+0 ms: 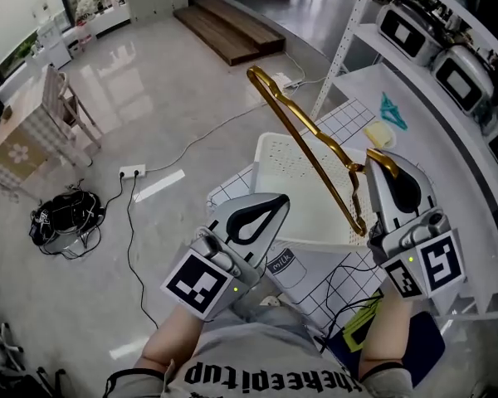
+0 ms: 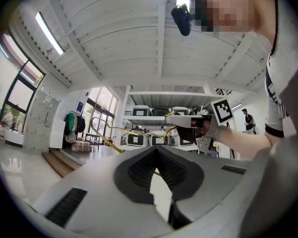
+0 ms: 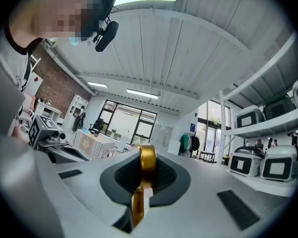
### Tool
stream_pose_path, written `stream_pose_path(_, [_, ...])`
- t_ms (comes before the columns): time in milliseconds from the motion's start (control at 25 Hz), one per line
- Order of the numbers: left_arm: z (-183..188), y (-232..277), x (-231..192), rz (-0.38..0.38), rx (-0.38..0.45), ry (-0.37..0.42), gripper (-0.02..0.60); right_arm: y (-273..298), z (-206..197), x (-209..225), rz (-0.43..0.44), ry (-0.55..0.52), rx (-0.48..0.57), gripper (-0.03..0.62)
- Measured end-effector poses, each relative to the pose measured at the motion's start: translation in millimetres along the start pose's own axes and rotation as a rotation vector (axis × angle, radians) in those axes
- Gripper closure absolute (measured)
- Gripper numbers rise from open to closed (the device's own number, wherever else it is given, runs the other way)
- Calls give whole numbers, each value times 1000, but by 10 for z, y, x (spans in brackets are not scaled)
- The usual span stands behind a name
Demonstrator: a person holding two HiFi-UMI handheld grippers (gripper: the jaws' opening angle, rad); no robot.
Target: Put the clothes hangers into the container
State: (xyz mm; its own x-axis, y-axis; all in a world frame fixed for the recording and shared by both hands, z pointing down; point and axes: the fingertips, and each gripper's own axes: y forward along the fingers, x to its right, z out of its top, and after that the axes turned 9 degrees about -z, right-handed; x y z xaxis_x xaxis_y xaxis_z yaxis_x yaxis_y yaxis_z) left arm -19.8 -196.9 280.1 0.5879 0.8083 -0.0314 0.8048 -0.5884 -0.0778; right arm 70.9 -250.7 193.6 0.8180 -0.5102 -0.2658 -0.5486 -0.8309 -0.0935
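Observation:
A gold metal clothes hanger [image 1: 311, 152] is held up in the air, slanting over a white perforated container [image 1: 295, 172] that stands on the table. My right gripper [image 1: 380, 166] is shut on the hanger's hook end, and the gold bar [image 3: 147, 163] shows clamped between its jaws in the right gripper view. My left gripper [image 1: 275, 201] hovers at the container's near left corner, shut, with nothing in it. In the left gripper view the hanger [image 2: 109, 130] and the right gripper [image 2: 188, 122] show beyond the left gripper [image 2: 157, 150].
The container sits on a grid-patterned mat [image 1: 349, 123] with a yellow piece [image 1: 380, 135] and a teal item [image 1: 392, 110] behind it. Shelves with several rice cookers [image 1: 415, 27] run along the right. On the floor lie a power strip [image 1: 133, 172] and a black bag [image 1: 66, 214].

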Motion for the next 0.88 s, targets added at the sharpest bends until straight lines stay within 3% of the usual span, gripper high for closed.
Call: stream_pose_path(880, [-229, 212, -170, 106, -58, -22, 568, 345, -1270, 51, 119, 135, -216, 582])
